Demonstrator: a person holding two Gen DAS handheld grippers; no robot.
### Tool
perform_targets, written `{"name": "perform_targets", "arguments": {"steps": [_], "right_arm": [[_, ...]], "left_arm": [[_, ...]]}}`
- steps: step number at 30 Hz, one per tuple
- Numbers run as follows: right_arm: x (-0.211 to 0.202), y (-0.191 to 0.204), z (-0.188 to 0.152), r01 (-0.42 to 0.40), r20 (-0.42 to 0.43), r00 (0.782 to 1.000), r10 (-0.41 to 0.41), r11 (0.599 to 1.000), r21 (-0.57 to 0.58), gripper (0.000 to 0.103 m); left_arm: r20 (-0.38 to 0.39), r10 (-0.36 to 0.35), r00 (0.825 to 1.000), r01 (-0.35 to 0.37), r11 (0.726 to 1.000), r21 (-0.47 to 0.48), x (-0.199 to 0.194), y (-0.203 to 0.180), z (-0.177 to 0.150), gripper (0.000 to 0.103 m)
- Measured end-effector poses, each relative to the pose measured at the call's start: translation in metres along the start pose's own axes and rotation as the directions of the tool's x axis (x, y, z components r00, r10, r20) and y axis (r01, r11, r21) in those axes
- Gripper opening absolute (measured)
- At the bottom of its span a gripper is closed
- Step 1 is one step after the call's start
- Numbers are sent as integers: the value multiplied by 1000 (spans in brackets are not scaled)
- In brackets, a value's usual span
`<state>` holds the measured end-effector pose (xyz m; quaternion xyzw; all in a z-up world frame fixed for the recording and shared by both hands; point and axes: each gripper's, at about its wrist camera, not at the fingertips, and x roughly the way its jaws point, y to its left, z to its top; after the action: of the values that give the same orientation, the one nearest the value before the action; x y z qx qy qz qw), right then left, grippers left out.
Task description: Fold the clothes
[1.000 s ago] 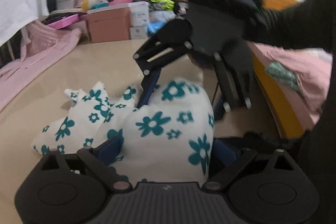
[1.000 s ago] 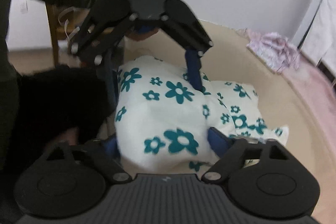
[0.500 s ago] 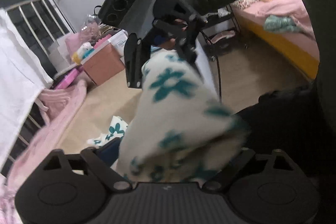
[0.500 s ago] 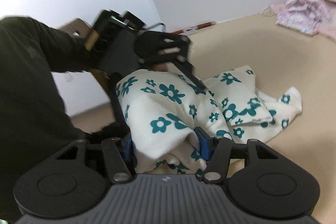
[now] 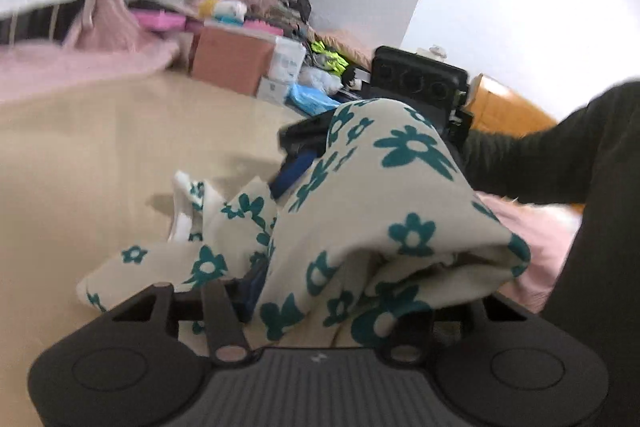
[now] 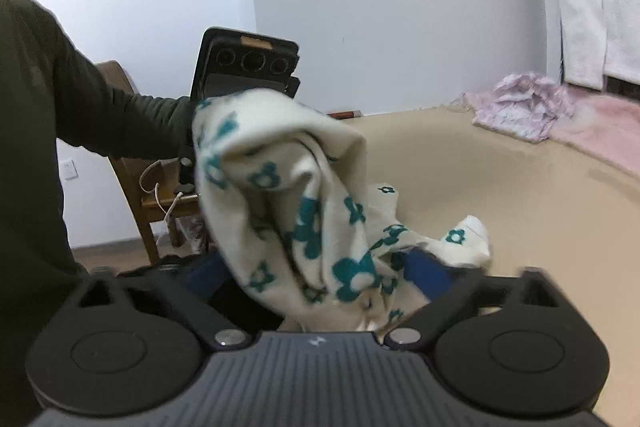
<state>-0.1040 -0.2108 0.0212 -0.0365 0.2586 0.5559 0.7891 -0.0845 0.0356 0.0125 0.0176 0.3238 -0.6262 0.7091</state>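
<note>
close wrist views face across shared garment [image 5: 400,211].

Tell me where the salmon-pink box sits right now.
In the left wrist view, the salmon-pink box stands upper centre on the beige surface, left of a white box.

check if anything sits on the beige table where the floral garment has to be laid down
Nothing visible does: the beige table beyond the white teal-flowered garment is bare. The crumpled pink clothes lie at its far edge, well apart.
</note>
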Motion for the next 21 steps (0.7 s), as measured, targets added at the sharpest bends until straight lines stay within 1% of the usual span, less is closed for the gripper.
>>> {"name": "perform_targets", "arguments": {"steps": [1, 2, 3, 5, 6, 7, 8, 10, 11, 12, 13, 14, 15, 17, 18, 19, 20, 21], "right_arm": [[4, -9, 1, -42, 0, 999, 42, 994, 98, 72], [6, -20, 1, -70, 13, 998, 69, 975, 211, 70], [7, -31, -1, -94, 32, 996, 89, 941, 326, 63], [7, -47, -6, -121, 80, 992, 94, 863, 490, 57], [6, -52, -7, -130, 104, 991, 87, 836, 534, 56], [5, -54, -8, -139, 125, 989, 82, 817, 559, 56], [6, -54, -8, -137, 136, 988, 70, 804, 579, 54], [8, -54, -9, -126, 142, 989, 47, 775, 620, 53], [9, -55, -9, -122, 141, 989, 40, 756, 643, 52], [10, -56, -9, -115, 143, 989, 25, 735, 668, 51], [10, -57, -9, -108, 146, 989, 7, 714, 692, 51], [10, -59, -9, -100, 149, 989, -10, 691, 715, 51], [9, -60, -10, -89, 147, 989, -29, 678, 730, 51], [7, -61, -12, -65, 142, 988, -65, 658, 750, 53], [6, -60, -12, -56, 142, 987, -80, 651, 757, 54], [5, -57, -12, -42, 138, 986, -96, 653, 756, 54], [2, -53, -11, -21, 135, 983, -121, 663, 748, 55], [1, -47, -11, -2, 132, 981, -140, 679, 735, 55]], "left_arm": [[-10, -7, 1000, 7, 999, -51, -1, 6, 2, 57], [-15, -4, 1000, 2, 992, -127, -4, 14, 3, 62], [-9, -3, 1000, 1, 973, -230, -9, 24, 2, 64], [73, 15, 997, 15, 920, -392, -21, 35, -4, 72], [116, 30, 993, 28, 884, -466, -27, 40, -7, 72], [141, 60, 988, 22, 854, -519, -30, 42, -10, 72], [156, 89, 984, 13, 830, -558, -31, 43, -13, 71], [187, 155, 970, -5, 783, -622, -31, 41, -21, 71], [198, 177, 964, -2, 750, -661, -30, 42, -25, 71], [219, 191, 957, 23, 701, -713, -31, 46, -28, 72], [243, 205, 948, 56, 644, -763, -32, 50, -32, 72], [270, 220, 937, 84, 609, -788, -34, 51, -36, 74], [299, 236, 925, 111, 583, -805, -37, 51, -40, 75], [307, 294, 905, 94, 566, -819, -42, 48, -42, 75], [301, 327, 896, 70, 565, -822, -47, 44, -42, 75], [292, 361, 886, 42, 565, -824, -53, 40, -41, 75], [287, 403, 869, 10, 566, -824, -58, 35, -39, 79], [280, 460, 843, -42, 574, -818, -64, 28, -34, 83]]}}
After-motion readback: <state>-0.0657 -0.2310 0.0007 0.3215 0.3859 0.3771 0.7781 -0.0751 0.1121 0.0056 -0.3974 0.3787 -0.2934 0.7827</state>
